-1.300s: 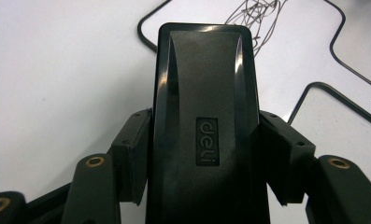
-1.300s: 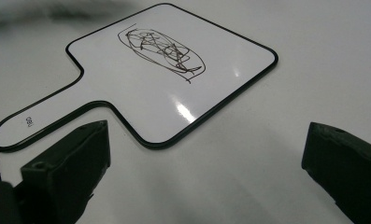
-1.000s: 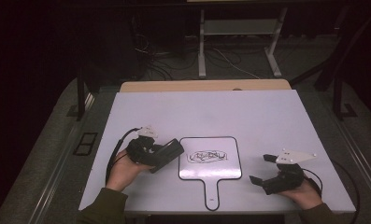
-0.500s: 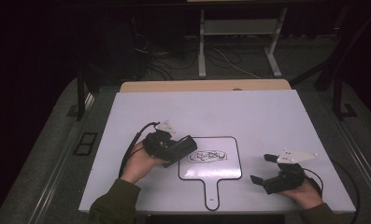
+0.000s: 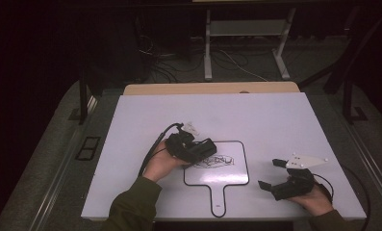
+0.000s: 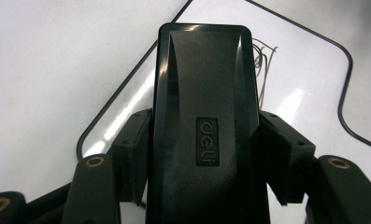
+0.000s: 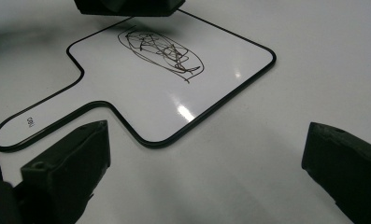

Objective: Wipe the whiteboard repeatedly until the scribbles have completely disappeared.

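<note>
A small white board with a black rim and a handle lies flat on the table, a dark scribble on its upper part. My left gripper is shut on a black eraser and holds it over the board's upper left corner, at the scribble's edge. In the left gripper view the eraser sits clamped between both pads, the scribble just past its tip. My right gripper rests at the right of the board, open and with nothing in it. In the right gripper view the board lies ahead.
The white tabletop has bare room behind and at both sides of the board. A wooden strip runs along its far edge. Cables trail from both grippers. Table legs and wires stand on the dark floor beyond.
My left hand has carried the eraser rightward from the table's left side to the board's upper left corner. The right hand has stayed where it was.
</note>
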Tool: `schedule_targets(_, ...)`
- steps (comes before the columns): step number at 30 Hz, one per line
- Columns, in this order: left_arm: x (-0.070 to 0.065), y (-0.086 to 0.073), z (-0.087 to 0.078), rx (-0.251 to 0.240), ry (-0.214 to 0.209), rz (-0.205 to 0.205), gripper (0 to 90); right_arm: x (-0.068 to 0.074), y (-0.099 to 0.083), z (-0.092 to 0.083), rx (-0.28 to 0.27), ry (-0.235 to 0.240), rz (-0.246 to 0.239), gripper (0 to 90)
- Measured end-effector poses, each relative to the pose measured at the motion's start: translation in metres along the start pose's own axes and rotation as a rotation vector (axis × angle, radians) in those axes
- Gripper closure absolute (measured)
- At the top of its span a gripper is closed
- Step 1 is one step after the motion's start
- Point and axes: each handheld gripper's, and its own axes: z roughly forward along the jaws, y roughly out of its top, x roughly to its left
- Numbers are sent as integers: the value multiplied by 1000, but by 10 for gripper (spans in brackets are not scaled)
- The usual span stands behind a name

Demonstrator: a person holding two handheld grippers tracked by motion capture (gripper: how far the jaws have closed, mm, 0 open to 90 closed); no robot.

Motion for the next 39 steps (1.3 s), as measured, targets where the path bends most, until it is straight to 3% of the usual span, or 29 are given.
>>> schedule_targets(5, -1, 6, 8, -1, 13, 9, 394, 0, 0, 0, -1, 2, 1, 3)
schedule_targets(13, 0, 2, 15, 42, 50, 33, 394, -1, -1, -2, -2, -2, 2, 3)
schedule_targets(28, 7, 0, 21, 59, 110, 53, 394, -1, -1, -1, 0, -3, -1, 3)
schedule_targets(39, 5, -1, 25, 67, 115, 66, 395, -2, -1, -1, -1, -3, -1, 3)
